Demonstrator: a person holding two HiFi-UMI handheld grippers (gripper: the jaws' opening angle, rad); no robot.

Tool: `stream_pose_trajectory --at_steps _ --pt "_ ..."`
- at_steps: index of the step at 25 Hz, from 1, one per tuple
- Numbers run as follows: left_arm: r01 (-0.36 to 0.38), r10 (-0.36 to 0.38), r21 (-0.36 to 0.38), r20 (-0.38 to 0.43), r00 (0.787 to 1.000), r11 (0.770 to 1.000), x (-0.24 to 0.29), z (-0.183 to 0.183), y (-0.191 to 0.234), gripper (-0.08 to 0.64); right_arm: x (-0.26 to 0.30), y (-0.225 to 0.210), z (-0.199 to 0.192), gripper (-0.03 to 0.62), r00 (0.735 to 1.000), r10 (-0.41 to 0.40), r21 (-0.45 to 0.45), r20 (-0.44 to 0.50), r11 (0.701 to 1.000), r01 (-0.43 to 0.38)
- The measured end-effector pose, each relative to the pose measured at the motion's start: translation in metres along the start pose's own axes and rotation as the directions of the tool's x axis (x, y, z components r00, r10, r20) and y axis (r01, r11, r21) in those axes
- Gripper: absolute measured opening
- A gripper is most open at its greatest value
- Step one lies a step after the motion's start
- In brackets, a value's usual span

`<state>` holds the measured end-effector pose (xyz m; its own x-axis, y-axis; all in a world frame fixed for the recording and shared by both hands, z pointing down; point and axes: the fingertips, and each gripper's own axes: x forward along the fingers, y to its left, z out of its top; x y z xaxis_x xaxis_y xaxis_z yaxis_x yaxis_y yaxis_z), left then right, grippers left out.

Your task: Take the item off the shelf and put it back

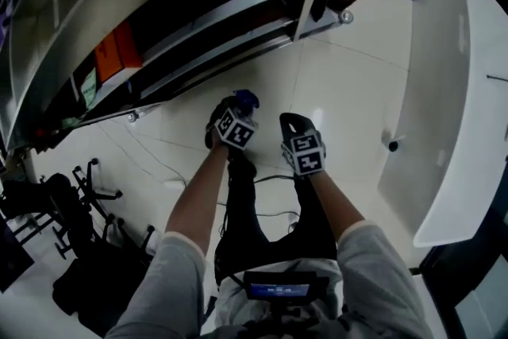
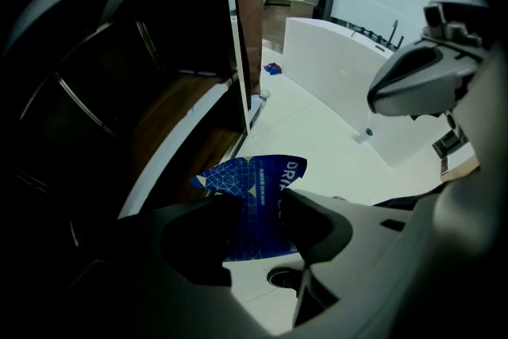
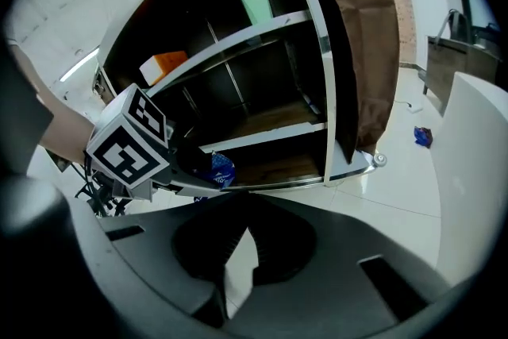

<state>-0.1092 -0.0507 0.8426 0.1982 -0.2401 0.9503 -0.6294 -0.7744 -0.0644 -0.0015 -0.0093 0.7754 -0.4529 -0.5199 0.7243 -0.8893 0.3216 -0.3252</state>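
Jaws of the left gripper (image 2: 259,212) are closed on a blue packet (image 2: 252,179), one dark pad on each face, with the packet's crumpled top sticking up above them. The right gripper's (image 3: 248,228) jaws are pressed together at the tips and hold nothing.

A dark shelf unit (image 1: 210,18) with white-edged boards and metal posts fills the upper left of the head view. A long white counter (image 1: 452,91) stands well apart from the shelf unit, across a pale tiled floor (image 1: 341,83).

Both grippers are held out side by side in front of the shelf unit, over the floor and outside its boards, the left one nearer to it. The packet is therefore off the shelf, in the air just in front of the unit's lower boards.

An orange box (image 3: 167,64) sits on an upper board toward the unit's left end. A green container (image 3: 255,4) stands on the same board toward the right end, close to the post. A small blue object (image 3: 423,136) lies on the floor beyond the unit's right end.
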Motion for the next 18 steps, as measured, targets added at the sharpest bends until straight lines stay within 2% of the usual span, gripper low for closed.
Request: stream_pose_trajectory --at_steps 5,11,18 --pt "-0.038 0.040 -0.067 0.032 0.999 0.997 -0.070 0.018 0.002 0.209 -0.045 0.019 0.038 0.009 0.999 0.001 -0.008 0.048 1.000 -0.001" --pt "-0.084 0.101 -0.169 0.092 0.991 0.982 -0.137 0.041 0.016 0.209 -0.085 0.047 0.083 0.009 0.995 0.011 -0.037 0.095 0.999 -0.007" --pt "-0.164 0.222 -0.280 0.192 0.956 0.946 -0.183 0.070 0.060 0.209 -0.110 0.066 0.130 0.009 0.988 0.017 -0.084 0.152 0.996 -0.004"
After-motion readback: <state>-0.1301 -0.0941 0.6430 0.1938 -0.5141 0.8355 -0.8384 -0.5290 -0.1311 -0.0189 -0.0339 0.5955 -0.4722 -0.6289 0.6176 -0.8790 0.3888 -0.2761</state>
